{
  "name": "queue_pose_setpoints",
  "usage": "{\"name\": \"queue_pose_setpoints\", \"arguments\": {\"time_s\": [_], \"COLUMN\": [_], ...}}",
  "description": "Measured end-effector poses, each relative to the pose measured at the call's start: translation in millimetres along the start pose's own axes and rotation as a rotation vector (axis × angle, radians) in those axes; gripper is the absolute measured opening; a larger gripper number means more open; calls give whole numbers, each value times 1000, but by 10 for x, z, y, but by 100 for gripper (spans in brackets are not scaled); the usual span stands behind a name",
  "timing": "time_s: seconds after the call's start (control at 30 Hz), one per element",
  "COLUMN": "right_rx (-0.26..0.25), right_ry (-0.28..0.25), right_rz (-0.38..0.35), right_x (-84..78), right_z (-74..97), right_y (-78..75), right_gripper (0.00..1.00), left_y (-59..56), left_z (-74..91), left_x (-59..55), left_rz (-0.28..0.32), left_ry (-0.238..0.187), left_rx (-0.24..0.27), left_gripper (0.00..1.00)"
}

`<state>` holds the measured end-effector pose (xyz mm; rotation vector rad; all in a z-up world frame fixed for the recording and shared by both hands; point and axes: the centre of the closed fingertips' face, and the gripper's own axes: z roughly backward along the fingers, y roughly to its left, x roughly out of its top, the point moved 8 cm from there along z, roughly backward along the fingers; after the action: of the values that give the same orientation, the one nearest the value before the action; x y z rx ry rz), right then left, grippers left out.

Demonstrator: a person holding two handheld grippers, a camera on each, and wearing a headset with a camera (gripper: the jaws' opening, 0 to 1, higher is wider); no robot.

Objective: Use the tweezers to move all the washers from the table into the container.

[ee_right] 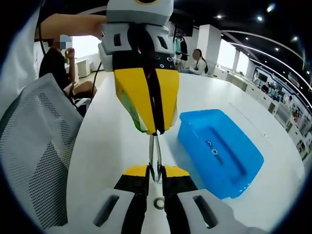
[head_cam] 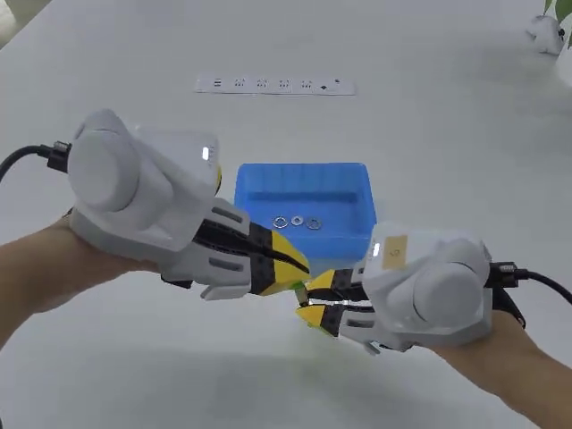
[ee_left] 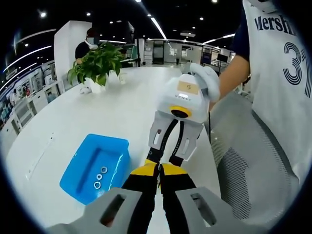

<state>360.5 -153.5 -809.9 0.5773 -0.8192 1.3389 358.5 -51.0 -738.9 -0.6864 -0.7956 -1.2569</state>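
Thin metal tweezers [ee_right: 155, 151] run between the two grippers, which meet tip to tip just in front of the blue container [head_cam: 304, 183]. My left gripper [head_cam: 299, 265] comes in from the left with its yellow jaws shut on the tweezers' upper part. My right gripper [ee_right: 156, 174] comes from the right and is shut around the tweezers' tips. One washer [ee_right: 159, 203] lies on the white table right beneath the right gripper's jaws. Three washers [head_cam: 297, 222] lie in a row inside the container, seen as washers [ee_left: 100, 176] in the left gripper view.
A white power strip [head_cam: 274, 85] lies on the table beyond the container. A potted plant [ee_left: 97, 66] stands at the table's far end. A mesh chair [ee_right: 44, 146] sits by the table edge near the person.
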Motion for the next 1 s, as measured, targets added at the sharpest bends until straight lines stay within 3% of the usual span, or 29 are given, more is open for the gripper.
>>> {"name": "queue_pose_setpoints", "arguments": {"time_s": [1.0], "right_rx": [6], "right_ry": [-10], "right_rz": [-43], "right_x": [-24], "right_z": [-17], "right_y": [-17], "right_gripper": [12], "left_y": [45], "left_z": [-34], "left_x": [8], "left_rz": [25], "left_ry": [-4], "left_rx": [-5], "left_gripper": [5]}}
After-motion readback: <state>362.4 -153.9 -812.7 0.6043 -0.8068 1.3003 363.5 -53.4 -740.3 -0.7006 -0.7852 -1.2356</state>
